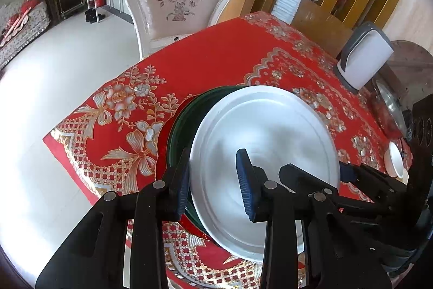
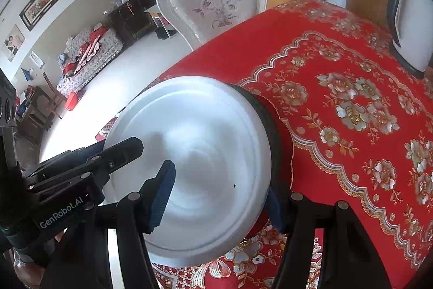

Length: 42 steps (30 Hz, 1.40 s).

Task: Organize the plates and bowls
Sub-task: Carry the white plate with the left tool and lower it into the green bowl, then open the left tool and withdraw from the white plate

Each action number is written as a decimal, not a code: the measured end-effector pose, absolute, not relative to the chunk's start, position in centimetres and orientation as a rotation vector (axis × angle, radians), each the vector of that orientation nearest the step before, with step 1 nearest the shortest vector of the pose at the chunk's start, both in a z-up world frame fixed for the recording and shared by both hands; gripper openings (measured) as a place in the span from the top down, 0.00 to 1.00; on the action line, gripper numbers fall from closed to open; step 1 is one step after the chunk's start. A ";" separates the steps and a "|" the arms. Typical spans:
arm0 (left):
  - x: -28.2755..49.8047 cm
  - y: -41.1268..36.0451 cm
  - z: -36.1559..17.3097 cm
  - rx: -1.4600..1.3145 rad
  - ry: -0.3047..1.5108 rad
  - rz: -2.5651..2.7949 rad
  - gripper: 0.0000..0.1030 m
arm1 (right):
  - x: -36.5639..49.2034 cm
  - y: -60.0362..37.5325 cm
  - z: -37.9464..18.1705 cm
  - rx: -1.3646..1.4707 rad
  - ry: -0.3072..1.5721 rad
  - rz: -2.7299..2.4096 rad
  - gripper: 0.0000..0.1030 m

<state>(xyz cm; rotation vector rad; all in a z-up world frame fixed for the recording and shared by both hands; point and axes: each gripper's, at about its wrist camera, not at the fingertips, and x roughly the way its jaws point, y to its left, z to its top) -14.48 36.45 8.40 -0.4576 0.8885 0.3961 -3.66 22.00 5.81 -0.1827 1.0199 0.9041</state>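
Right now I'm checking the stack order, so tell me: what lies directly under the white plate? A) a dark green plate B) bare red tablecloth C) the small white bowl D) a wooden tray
A: the rim of a dark green plate shows just beneath the white plate, both lying on the red tablecloth.

Bright daylight; floor (image 1: 54, 99) overexposed, white plate (image 1: 265, 153) motion-blurred, strong fisheye edge distortion.

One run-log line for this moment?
left tongs: open astride white plate rim | right tongs: same, opposite side | plate over dark plates | red tablecloth
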 end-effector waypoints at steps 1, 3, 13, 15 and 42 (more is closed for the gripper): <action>-14.5 36.5 8.3 -0.458 0.890 0.397 0.70 | -3.5 22.1 5.7 -0.183 1.022 0.904 0.39; -14.3 36.5 8.1 -0.457 0.895 0.398 0.70 | -3.4 22.1 5.5 -0.186 1.027 0.903 0.39; -14.0 36.9 7.4 -0.451 0.902 0.418 0.70 | -3.4 22.3 5.1 -0.182 1.037 0.913 0.39; -13.9 36.8 7.3 -0.443 0.903 0.423 0.70 | -3.4 22.3 5.1 -0.183 1.036 0.914 0.39; -12.8 34.8 7.6 -0.358 0.860 0.484 0.69 | -2.3 17.9 7.8 -0.040 0.964 0.921 0.39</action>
